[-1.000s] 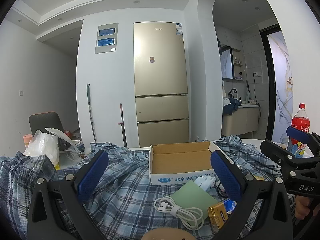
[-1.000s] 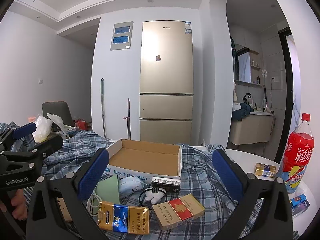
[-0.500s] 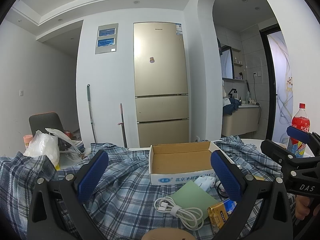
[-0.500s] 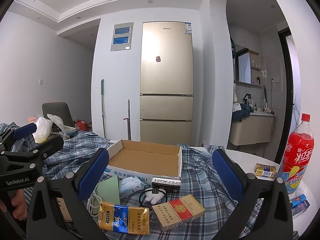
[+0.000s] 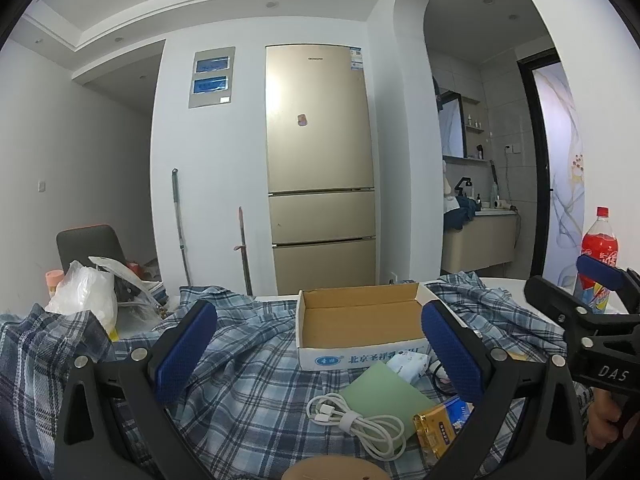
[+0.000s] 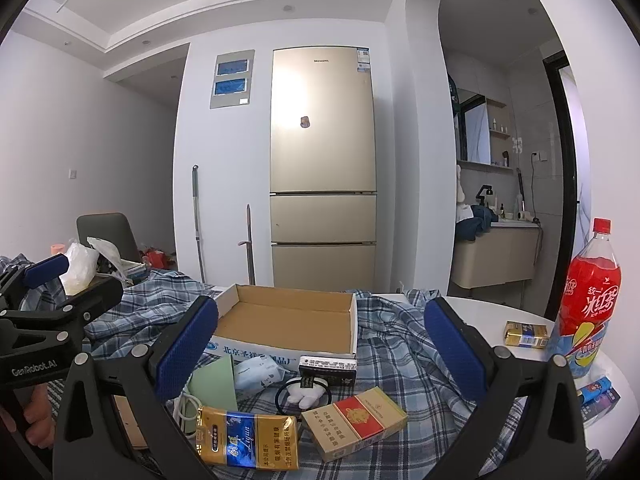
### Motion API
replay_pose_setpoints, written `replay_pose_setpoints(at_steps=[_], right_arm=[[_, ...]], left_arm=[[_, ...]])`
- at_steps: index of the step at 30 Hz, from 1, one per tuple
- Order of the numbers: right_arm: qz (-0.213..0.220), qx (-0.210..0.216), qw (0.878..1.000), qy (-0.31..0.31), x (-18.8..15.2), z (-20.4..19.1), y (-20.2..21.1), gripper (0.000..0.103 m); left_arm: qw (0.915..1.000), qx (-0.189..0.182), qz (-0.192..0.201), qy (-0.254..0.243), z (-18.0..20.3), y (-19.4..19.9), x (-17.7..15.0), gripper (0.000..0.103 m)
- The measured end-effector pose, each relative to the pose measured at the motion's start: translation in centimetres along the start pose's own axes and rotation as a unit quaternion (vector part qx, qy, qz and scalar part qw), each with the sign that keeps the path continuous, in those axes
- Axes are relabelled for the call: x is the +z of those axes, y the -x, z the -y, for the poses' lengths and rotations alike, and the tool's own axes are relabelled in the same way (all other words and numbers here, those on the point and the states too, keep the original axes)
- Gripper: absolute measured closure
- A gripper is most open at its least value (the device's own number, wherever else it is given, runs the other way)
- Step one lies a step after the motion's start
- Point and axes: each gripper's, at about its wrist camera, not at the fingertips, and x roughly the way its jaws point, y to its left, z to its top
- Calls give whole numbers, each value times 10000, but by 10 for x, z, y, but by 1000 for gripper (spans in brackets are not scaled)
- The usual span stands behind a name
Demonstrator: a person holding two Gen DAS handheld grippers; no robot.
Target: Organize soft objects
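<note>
A blue plaid shirt (image 5: 248, 360) lies spread over the table, also in the right wrist view (image 6: 400, 344). An empty cardboard box (image 5: 360, 320) sits on it, also in the right wrist view (image 6: 288, 320). In front of the box lie a tissue pack (image 6: 256, 372), a small white plush on a black hair tie (image 6: 304, 390), a green card (image 5: 384, 396) and a coiled white cable (image 5: 356, 424). My left gripper (image 5: 316, 352) is open and empty above the shirt. My right gripper (image 6: 320, 348) is open and empty above the small items.
Cigarette packs lie near me: a gold-blue one (image 6: 248, 440), a red one (image 6: 354, 426), a black one (image 6: 328, 366). A red drink bottle (image 6: 588, 304) and another pack (image 6: 526, 334) stand at the right. A white plastic bag (image 5: 84, 296) lies at the left.
</note>
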Motion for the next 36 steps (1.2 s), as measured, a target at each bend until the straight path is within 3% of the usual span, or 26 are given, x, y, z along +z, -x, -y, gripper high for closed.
replay_pose_setpoints(at_steps=[5, 10, 13, 22, 28, 36], right_arm=[[-159, 226, 9996, -59, -1, 3, -6, 0], [-65, 55, 10000, 1, 1, 4, -5, 0], [-84, 273, 9996, 20, 3, 4, -9, 0], [-397, -145, 9991, -71, 4, 10, -17, 0], [-480, -111, 9988, -44, 4, 10, -19, 0], [-545, -37, 9985, -96, 7, 12, -19, 0]], left_arm=[[9999, -26, 39, -138, 4, 3, 0, 0], [9998, -82, -26, -151, 6, -1, 0, 0], [9996, -132, -48, -236, 10, -2, -1, 0], [9998, -64, -127, -121, 6, -7, -4, 0], [9993, 150, -306, -144, 7, -13, -6, 0], [9996, -165, -229, -5, 2, -9, -5, 0]])
